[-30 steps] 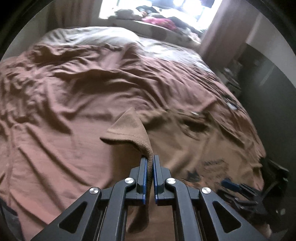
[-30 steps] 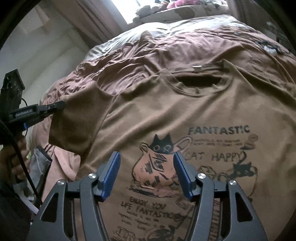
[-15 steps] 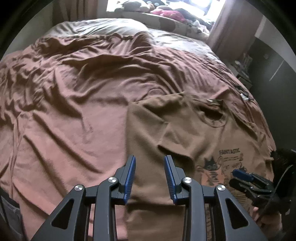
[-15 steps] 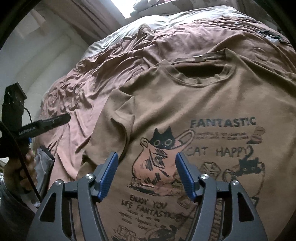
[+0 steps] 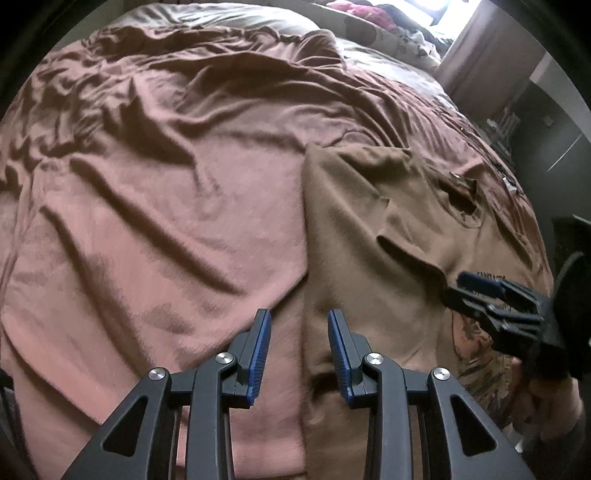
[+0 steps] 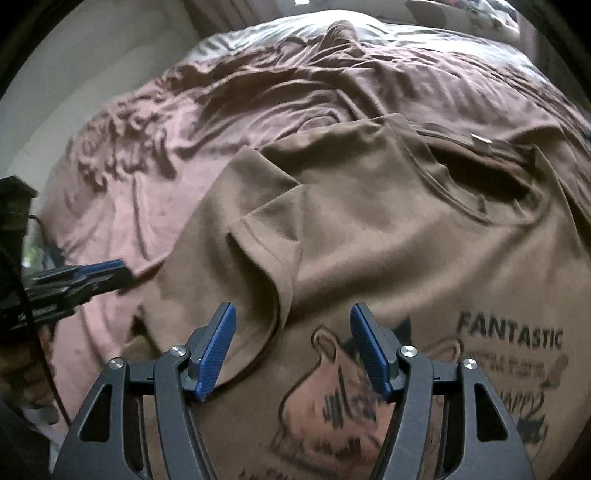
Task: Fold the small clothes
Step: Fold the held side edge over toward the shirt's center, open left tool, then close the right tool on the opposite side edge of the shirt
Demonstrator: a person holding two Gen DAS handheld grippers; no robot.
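A brown T-shirt with a cat print and the word FANTASTIC lies face up on the bed. Its left sleeve is folded in over the chest. In the left wrist view the shirt fills the right half. My left gripper is open and empty, low over the shirt's left edge. My right gripper is open and empty, just above the folded sleeve and the print. Each gripper shows in the other's view: the right one in the left wrist view, the left one in the right wrist view.
A rumpled pinkish-brown bedspread covers the bed under the shirt. A pile of clothes lies at the far end by the bright window. A curtain and dark furniture stand to the right of the bed.
My left gripper let go of the sleeve, which now lies folded over the chest, and drew back to the shirt's left edge. My right gripper moved closer to the folded sleeve.
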